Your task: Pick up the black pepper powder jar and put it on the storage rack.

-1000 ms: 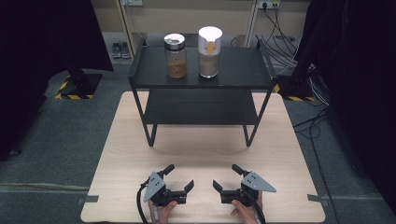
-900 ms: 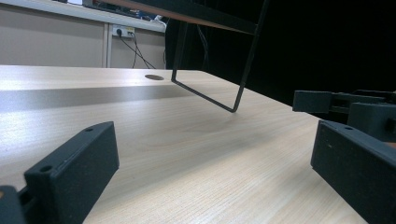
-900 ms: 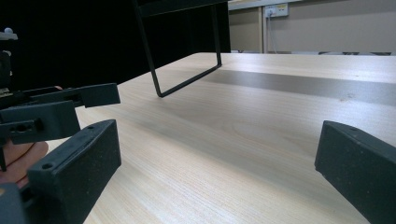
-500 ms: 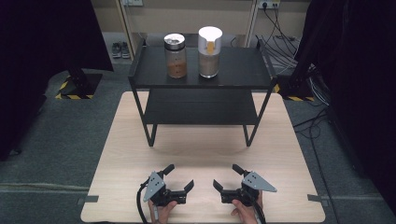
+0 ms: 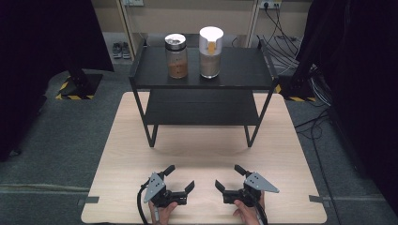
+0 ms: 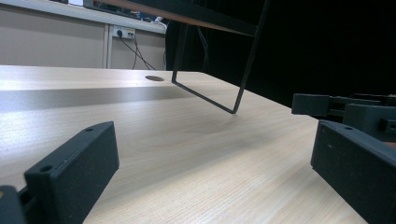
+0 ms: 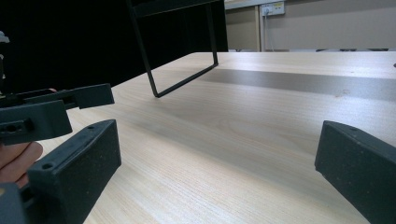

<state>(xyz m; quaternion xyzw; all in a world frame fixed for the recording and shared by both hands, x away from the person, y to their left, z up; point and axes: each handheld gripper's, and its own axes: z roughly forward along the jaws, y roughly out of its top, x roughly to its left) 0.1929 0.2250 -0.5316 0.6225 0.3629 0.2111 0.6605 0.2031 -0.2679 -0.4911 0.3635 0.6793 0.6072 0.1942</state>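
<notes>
A light wooden table (image 5: 202, 140) takes most of the high view, and it stands on a grey carpet floor (image 5: 56, 136). On the far half of the table there is a black metal shelf (image 5: 234, 70) with two levels, on thin legs. One thin leg frame (image 6: 210, 93) of this shelf is seen in the left gripper view, and another one (image 7: 182, 79) in the right gripper view.

On the top level of the shelf stand two jars, upright and just beside each other but not touching. The left one is a glass jar (image 5: 176, 56) with a metal lid and brown content in the lower part. The right one is a taller jar (image 5: 210, 46) with a white lid, also with brownish content.

At the near edge of the table a person holds two tools, well apart from the shelf. The left gripper (image 5: 179, 177) rests low over the wood and its jaws are spread wide, with nothing between them. The right gripper (image 5: 230, 176) is near to it, at the same distance from the edge, and its jaws are also wide apart and empty. The two tools point a little toward each other. A hand (image 5: 164, 211) is under the left tool and another hand (image 5: 246, 213) under the right one.
</notes>
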